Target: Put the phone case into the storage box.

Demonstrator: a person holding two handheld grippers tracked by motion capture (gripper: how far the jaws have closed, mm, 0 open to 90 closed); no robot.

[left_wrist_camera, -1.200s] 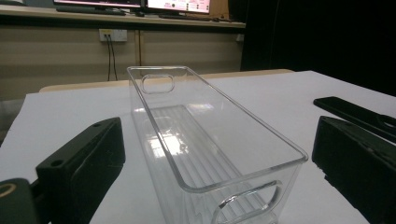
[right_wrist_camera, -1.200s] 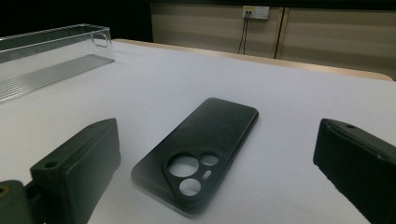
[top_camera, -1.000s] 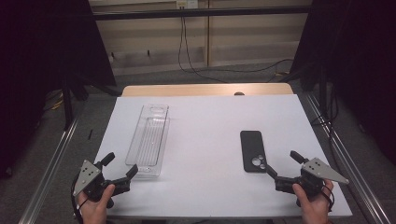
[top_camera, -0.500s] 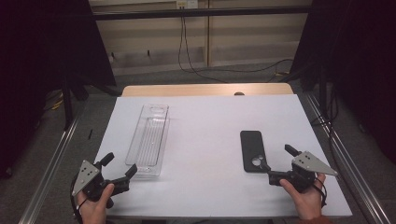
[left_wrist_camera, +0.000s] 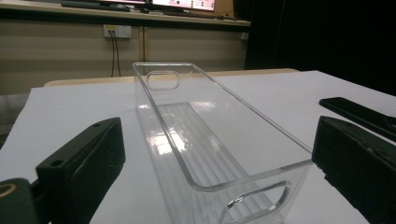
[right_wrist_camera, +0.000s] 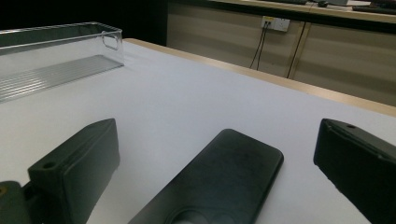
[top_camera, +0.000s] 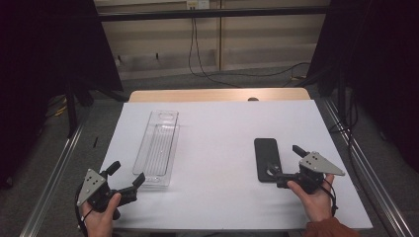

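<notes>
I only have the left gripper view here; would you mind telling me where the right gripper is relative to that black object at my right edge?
Observer: The right gripper sits at the black phone case's near end, jaws open either side of it.
Operator: Is it gripped yet?
Observer: No; the right gripper view shows white table between each jaw and the case.
Operator: And my clear bin?
Observer: From above, the clear bin lies lengthwise on the table's left half, well apart from the case.
</notes>
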